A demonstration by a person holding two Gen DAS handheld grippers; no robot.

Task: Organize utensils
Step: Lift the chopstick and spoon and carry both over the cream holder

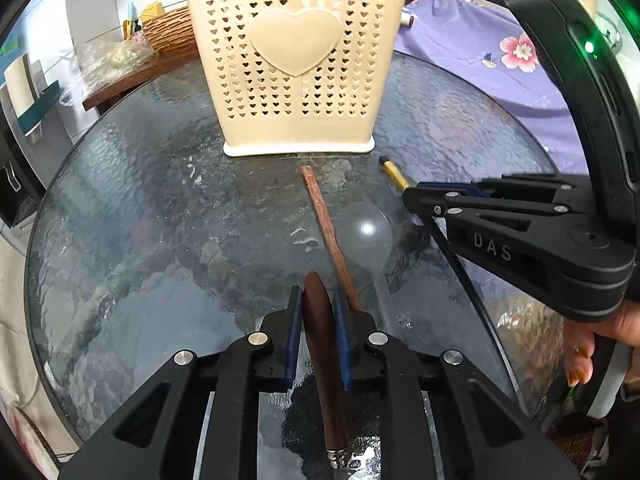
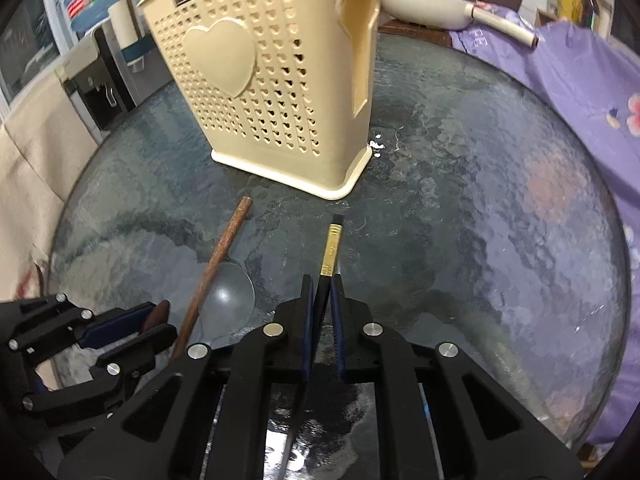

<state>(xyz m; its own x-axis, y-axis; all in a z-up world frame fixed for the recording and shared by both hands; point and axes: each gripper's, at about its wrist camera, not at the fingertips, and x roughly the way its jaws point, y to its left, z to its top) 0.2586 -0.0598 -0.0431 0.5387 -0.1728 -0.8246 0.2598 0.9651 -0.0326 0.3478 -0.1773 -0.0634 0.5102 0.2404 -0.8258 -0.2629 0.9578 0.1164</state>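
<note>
Left tool [image 1: 318, 312] is clamped on a dark wooden handle [image 1: 324, 360], right tool [image 2: 322, 300] pinched tight on a black, gold-tipped chopstick [image 2: 332, 250]. Between them a brown chopstick [image 1: 326, 232] and clear spoon [image 1: 366, 232] lie on the glass bench [image 1: 160, 220], just before the upright cream utensil holder [image 1: 298, 64].

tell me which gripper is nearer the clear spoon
Left. The left gripper grips a dark wooden handle right beside the clear spoon; the right gripper, holding a black chopstick, sits farther off.
</note>
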